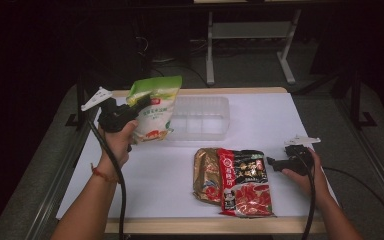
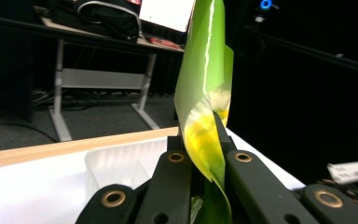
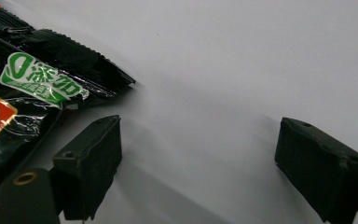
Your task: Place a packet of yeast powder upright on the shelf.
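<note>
- At the left of the worktop point(image 1: 145, 170), the left claw point(image 1: 139, 106) is raised off the surface with its jaws clamped on the top edge of a green-and-white pouch point(image 1: 155, 107); pinching the flat seal lets the filled body hang freely below, which I judge the steadiest way to carry a soft bag
- From the left gripper view, the pouch's green top point(image 2: 205, 93) stands folded between the two black jaws, so the hold is on film only, not on the contents
- Just beside the hanging pouch, towards the far middle, sits a clear plastic bin point(image 1: 202, 117) with its open side up; the pouch is near its left end and level with its rim, so the bin looks like the likely drop spot
- Nearer the person, right of centre, a gold packet point(image 1: 206, 175) lies flat, partly under a red-and-black packet point(image 1: 245, 182), both probably waiting their turn
- At the right, the right claw point(image 1: 272, 163) rests low, jaws wide apart and holding nothing, just beside the red-and-black packet's upper right corner point(image 3: 51, 74); it seems poised to slide onto that edge next
</note>
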Tool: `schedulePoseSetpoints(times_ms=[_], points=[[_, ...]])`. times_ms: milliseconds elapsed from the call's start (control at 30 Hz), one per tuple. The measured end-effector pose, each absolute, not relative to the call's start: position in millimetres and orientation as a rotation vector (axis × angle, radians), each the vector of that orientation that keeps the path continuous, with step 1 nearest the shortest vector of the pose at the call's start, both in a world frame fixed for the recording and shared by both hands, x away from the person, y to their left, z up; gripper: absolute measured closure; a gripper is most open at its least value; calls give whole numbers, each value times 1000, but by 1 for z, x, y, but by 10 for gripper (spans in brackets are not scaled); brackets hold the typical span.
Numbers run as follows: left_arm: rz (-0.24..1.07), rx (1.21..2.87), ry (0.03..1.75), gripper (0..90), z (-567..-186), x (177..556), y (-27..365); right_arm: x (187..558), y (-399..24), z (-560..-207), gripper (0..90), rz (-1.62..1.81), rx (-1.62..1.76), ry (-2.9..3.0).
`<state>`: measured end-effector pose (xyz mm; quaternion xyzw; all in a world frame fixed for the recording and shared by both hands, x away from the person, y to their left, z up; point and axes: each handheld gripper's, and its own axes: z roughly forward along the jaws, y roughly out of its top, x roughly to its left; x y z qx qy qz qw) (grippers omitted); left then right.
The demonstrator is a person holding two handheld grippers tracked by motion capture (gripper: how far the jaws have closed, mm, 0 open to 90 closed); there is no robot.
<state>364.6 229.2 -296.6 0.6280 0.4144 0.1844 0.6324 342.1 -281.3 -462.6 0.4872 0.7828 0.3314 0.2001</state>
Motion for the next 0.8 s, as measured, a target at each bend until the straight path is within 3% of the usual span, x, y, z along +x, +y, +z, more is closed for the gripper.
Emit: schedulePoseSetpoints(times_ms=[800], points=[[600,1391,1164,898,-315,455,159,342,-281,-463,138,926,1358,2187]])
